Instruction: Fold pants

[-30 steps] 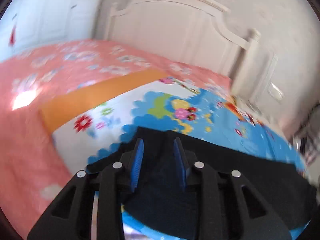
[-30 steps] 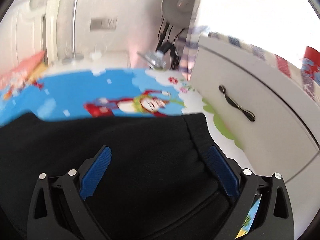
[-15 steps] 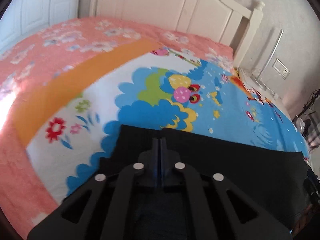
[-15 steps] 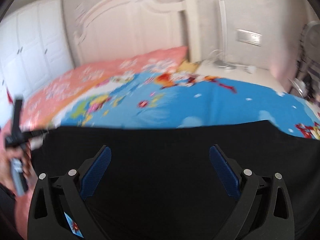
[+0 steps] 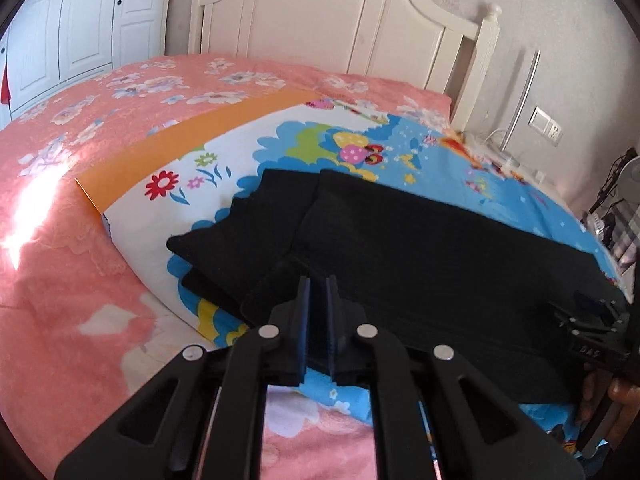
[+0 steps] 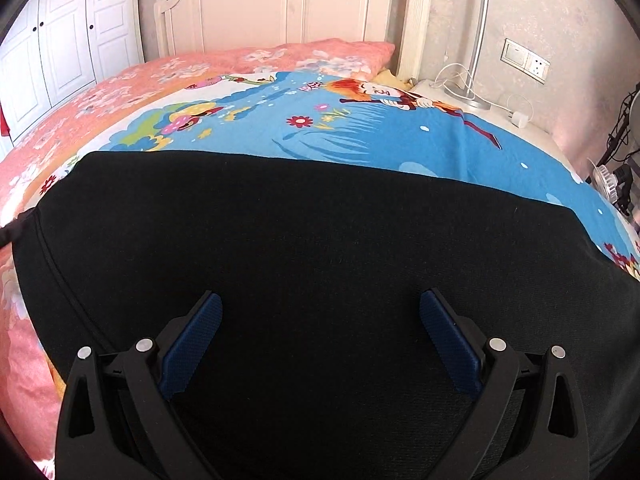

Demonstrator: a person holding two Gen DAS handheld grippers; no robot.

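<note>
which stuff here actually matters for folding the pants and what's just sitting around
Part of the job:
- black pants, spread on the cartoon bedspread
- left gripper, shut on a fold of the pants
- right gripper, open above the pants

Just there:
- pink floral quilt
- white headboard
- lamp and charger cable on the bedside table
- wardrobe
</note>
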